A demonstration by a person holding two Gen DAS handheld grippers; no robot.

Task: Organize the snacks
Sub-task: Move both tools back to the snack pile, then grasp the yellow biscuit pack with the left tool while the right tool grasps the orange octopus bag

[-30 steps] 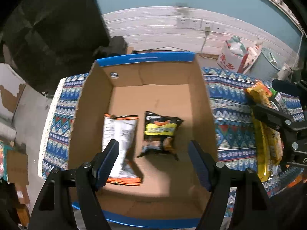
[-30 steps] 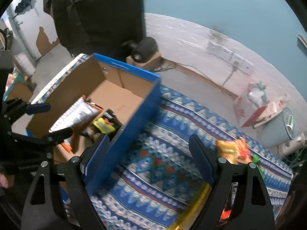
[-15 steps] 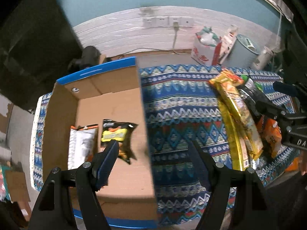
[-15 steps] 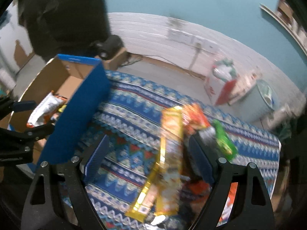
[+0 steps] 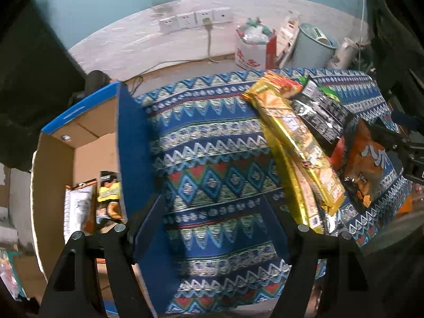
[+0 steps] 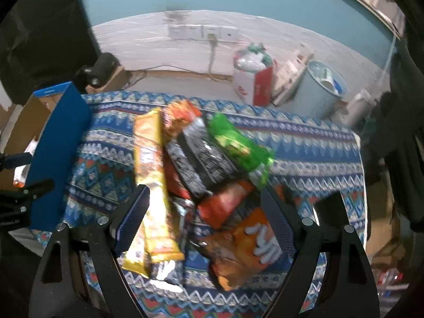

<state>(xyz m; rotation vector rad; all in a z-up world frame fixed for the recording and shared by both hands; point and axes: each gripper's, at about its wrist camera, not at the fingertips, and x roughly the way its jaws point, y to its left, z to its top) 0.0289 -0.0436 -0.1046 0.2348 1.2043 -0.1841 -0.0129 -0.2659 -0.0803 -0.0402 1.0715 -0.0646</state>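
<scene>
**Both grippers swing right, from the box to the snack pile**

Both cameras have swept away from the cardboard box (image 5: 79, 143) since a second ago — it now sits at the left edge of each view, and the heap of snacks has come forward. The left gripper (image 5: 214, 220) hangs over bare patterned cloth (image 5: 212, 143) on the counter, its fingers spread wide with nothing between them; the box's blue wall stands just beside its left finger. Inside the box lie a white packet (image 5: 76, 209) and a yellow-and-black packet (image 5: 108, 196), side by side.

The right gripper (image 6: 206, 217) hovers over the pile, fingers apart and holding nothing. A long yellow pack (image 6: 152, 175) runs just inside its left finger — whether they touch cannot be told. Between the fingers lie a red packet (image 6: 225, 204) and an orange bag (image 6: 246, 246), the bag reaching the right finger. Farther from the fingers sit a black-and-silver pack (image 6: 198, 153) and a green pack (image 6: 238, 145), overlapping one another.
</scene>
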